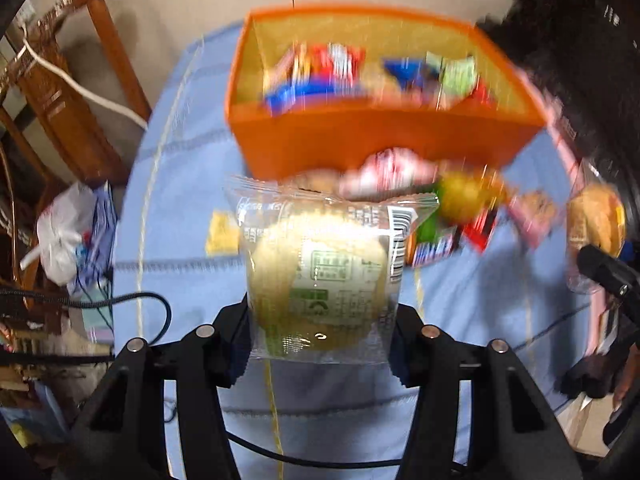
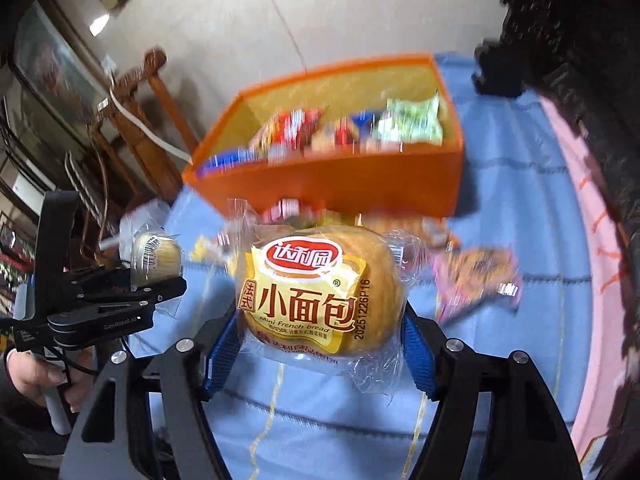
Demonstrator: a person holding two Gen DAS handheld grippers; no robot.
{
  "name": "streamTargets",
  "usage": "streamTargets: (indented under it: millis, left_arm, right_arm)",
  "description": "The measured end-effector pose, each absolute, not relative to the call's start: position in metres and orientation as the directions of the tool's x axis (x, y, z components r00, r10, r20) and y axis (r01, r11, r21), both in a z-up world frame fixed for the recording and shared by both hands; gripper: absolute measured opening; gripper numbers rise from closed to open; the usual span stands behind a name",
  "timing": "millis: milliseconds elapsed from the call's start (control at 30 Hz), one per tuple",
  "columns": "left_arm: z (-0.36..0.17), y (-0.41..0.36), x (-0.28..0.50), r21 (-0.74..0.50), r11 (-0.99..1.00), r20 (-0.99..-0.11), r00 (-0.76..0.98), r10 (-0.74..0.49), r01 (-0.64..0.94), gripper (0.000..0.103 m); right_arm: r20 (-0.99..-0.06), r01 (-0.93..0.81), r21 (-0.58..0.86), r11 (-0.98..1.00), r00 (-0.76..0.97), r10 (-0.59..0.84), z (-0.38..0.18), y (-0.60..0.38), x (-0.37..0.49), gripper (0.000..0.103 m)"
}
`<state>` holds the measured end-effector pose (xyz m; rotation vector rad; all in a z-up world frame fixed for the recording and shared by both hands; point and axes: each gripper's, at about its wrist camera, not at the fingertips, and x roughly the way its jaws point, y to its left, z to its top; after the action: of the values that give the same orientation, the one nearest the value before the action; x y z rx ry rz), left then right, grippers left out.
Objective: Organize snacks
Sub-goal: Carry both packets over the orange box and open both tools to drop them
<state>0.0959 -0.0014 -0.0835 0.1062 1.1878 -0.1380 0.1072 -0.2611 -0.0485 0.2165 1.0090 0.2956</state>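
Note:
My left gripper is shut on a clear-wrapped mini bread, label side back, held above the blue cloth. My right gripper is shut on another mini French bread pack with a yellow label. The orange box stands ahead, holding several snack packs; it also shows in the right wrist view. The left gripper with its bread shows at the left of the right wrist view. The right gripper's bread shows at the right edge of the left wrist view.
Loose snack packs lie on the blue tablecloth in front of the box, with a pink pack to the right. A wooden chair and a white bag are left of the table. Dark furniture stands at the right.

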Motion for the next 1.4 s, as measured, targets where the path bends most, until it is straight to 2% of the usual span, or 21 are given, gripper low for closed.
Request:
streamTargets:
  millis: [167, 367, 933, 967, 1033, 1067, 1167, 1400]
  left_arm:
    - [-0.039, -0.004, 0.139, 0.016, 0.987, -0.882, 0.467, -0.062, 0.161, 0.054]
    - [-0.016, 0.001, 0.19, -0.016, 0.99, -0.858, 0.506, -0.086, 0.142, 0.054]
    - [-0.078, -0.018, 0.267, -0.017, 0.988, -0.909, 0.409, -0.079, 0.154, 0.054]
    - [-0.082, -0.02, 0.269, -0.01, 0.988, -0.912, 0.404, -0.073, 0.156, 0.056]
    - [-0.084, -0.022, 0.271, 0.02, 0.99, -0.909, 0.414, -0.041, 0.141, 0.072]
    - [-0.083, -0.023, 0.27, 0.046, 0.99, -0.901, 0.434, -0.015, 0.13, 0.096]
    - [-0.078, -0.026, 0.258, 0.093, 0.985, -0.874, 0.486, 0.013, 0.142, 0.099]
    - [-0.082, -0.029, 0.234, 0.096, 0.982, -0.892, 0.452, 0.013, 0.16, 0.099]
  right_arm:
    - [-0.743, -0.135, 0.306, 0.943, 0.586, 0.325, -0.017, -0.266, 0.146, 0.072]
    - [-0.711, -0.146, 0.299, 0.943, 0.625, 0.322, 0.0, -0.257, 0.193, 0.072]
    - [-0.787, -0.066, 0.274, 0.96, 0.558, 0.263, -0.053, -0.247, 0.281, 0.074]
    - [-0.793, -0.047, 0.273, 0.961, 0.554, 0.252, -0.056, -0.249, 0.284, 0.075]
    - [-0.803, -0.018, 0.29, 0.957, 0.54, 0.253, -0.06, -0.251, 0.286, 0.08]
    - [-0.796, -0.008, 0.305, 0.952, 0.546, 0.26, -0.059, -0.253, 0.283, 0.083]
    - [-0.779, -0.014, 0.305, 0.952, 0.572, 0.258, -0.056, -0.253, 0.27, 0.092]
    - [-0.795, -0.008, 0.309, 0.951, 0.546, 0.263, -0.064, -0.254, 0.239, 0.095]
